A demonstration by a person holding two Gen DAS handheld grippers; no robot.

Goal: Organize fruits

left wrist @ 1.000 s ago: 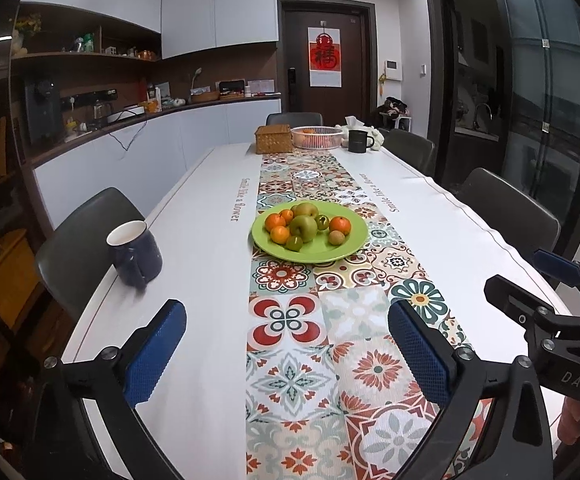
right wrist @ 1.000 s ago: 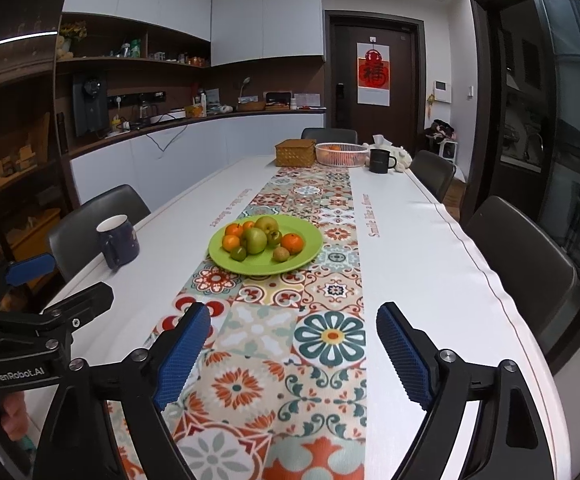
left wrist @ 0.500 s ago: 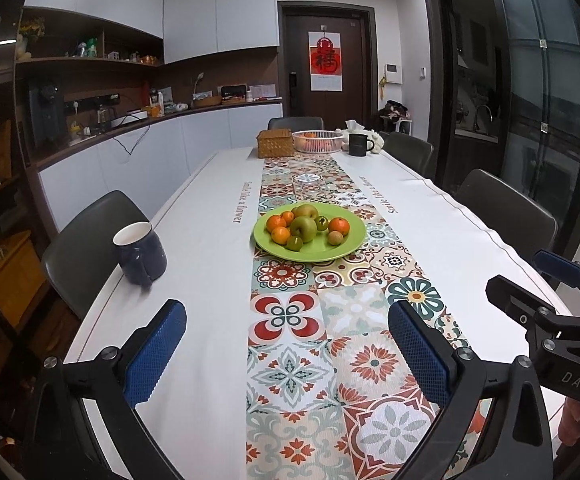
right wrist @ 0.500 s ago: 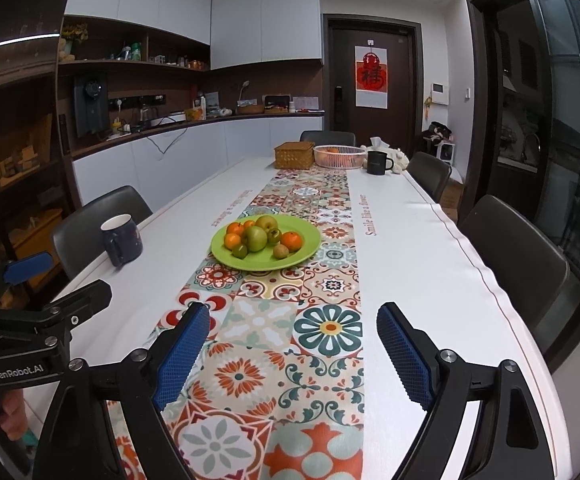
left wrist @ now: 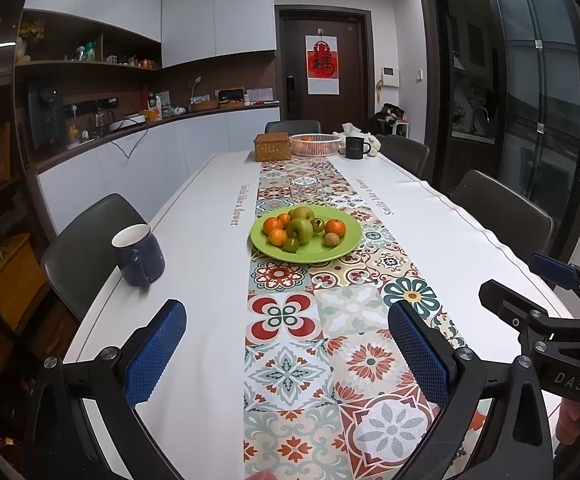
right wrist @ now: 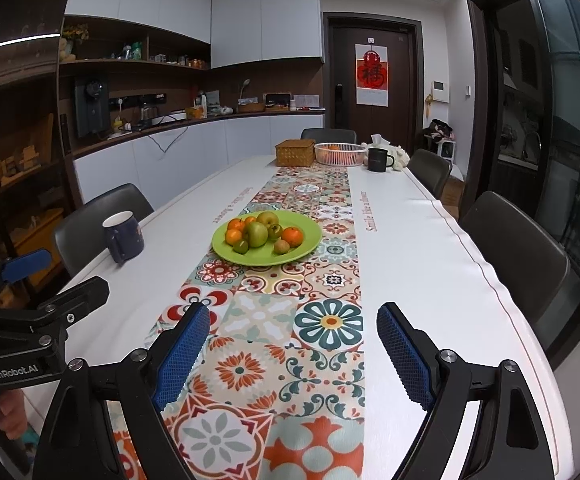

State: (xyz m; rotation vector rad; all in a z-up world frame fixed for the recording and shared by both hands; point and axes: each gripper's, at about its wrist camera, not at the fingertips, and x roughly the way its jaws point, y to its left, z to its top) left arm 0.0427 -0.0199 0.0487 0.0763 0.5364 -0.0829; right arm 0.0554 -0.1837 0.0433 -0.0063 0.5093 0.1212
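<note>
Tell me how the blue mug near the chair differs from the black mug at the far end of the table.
The blue mug is dark blue with a white inside; the black mug is black all over. The blue mug stands alone at the table's left edge, while the black mug stands at the far end beside the white basket. The blue mug's handle faces the camera; the black mug's points right. Both stand upright on the white cloth.

Green plate (right wrist: 309, 236) of fruit on patterned runner (right wrist: 290, 320), right tongs (right wrist: 291, 344) spread empty, well short.
</note>
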